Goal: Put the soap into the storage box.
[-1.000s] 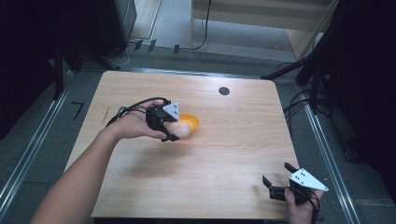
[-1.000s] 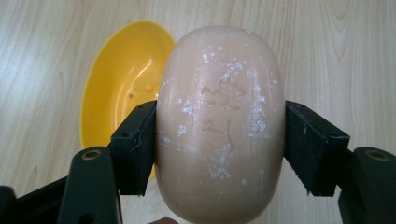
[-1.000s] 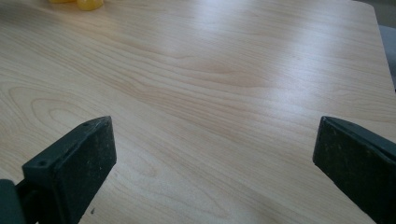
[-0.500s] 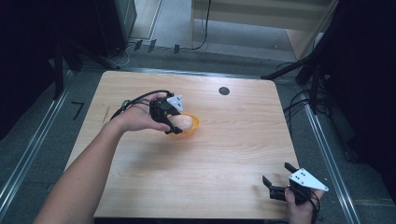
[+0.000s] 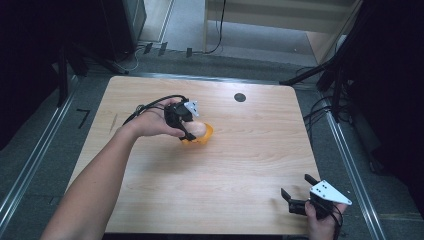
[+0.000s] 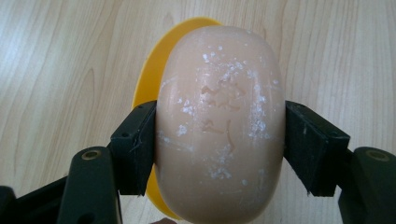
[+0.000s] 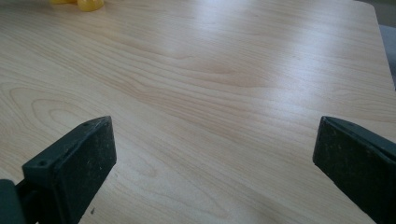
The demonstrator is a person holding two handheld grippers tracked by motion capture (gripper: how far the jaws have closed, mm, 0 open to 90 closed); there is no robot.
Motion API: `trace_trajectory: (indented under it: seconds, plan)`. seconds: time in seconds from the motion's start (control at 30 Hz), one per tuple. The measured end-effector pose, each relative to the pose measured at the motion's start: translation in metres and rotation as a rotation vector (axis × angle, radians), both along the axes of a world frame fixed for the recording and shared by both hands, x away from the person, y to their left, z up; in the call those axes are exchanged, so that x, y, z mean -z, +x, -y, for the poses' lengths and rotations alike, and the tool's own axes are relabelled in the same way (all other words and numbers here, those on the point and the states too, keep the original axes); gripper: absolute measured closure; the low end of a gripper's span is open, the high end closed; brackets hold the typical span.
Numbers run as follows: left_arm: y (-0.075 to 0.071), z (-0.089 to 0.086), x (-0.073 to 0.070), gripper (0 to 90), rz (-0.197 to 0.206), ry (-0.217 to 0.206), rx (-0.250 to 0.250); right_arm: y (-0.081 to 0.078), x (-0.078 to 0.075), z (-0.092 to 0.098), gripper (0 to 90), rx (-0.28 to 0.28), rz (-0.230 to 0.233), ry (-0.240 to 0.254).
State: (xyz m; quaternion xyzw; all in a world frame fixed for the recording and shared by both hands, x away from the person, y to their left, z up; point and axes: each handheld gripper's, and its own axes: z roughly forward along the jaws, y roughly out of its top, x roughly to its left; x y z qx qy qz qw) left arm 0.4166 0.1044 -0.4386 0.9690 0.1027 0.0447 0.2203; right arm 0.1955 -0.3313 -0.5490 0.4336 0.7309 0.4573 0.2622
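- Now soap bar (image 6: 219,126) clamped in left gripper (image 5: 186,125), over yellow dish (image 5: 204,137) mid-table (image 5: 240,170).
- Vs 1 s back: L hand moved up-table w/ soap, dish too; prob placing it.
- Right gripper (image 5: 296,196) wide open, empty, near corner, unmoved.

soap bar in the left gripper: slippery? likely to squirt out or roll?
The soap bar looks rigid: no dent where the left gripper fingers press it. Its rounded, smooth sides probably make it slip-prone, though the dry white flecks suggest it isn't wet. Set in the yellow dish, its oval shape may rock rather than roll.
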Motion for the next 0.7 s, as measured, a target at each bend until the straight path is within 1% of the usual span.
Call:
trace_trajectory:
  seconds: [0.07,0.2,0.3,0.4,0.5,0.67,0.7]
  plan:
    - [0.001,0.0,0.0,32.9,-0.001,0.003,0.002,0.0,0.0,0.0,0.0,0.0,0.0,-0.001]
    - [0.004,0.002,0.006,32.8,-0.025,0.014,-0.008,0.0,0.0,0.0,0.0,0.0,0.0,0.0]
    - [0.005,0.002,0.008,32.8,-0.033,0.022,-0.01,0.0,0.0,0.0,0.0,-0.001,0.002,-0.003]
    - [0.007,0.002,0.011,32.8,-0.048,0.031,-0.018,0.0,0.0,0.0,0.0,0.0,-0.001,0.0]
    - [0.008,0.002,0.012,32.7,-0.051,0.037,-0.015,0.0,0.0,0.0,0.0,0.0,-0.001,0.0]
    - [0.009,0.002,0.014,32.6,-0.079,0.028,-0.027,0.0,0.0,0.0,0.0,0.001,-0.001,0.0]
    - [0.009,0.002,0.014,32.6,-0.079,0.028,-0.027,0.0,0.0,0.0,0.0,0.001,-0.001,0.0]
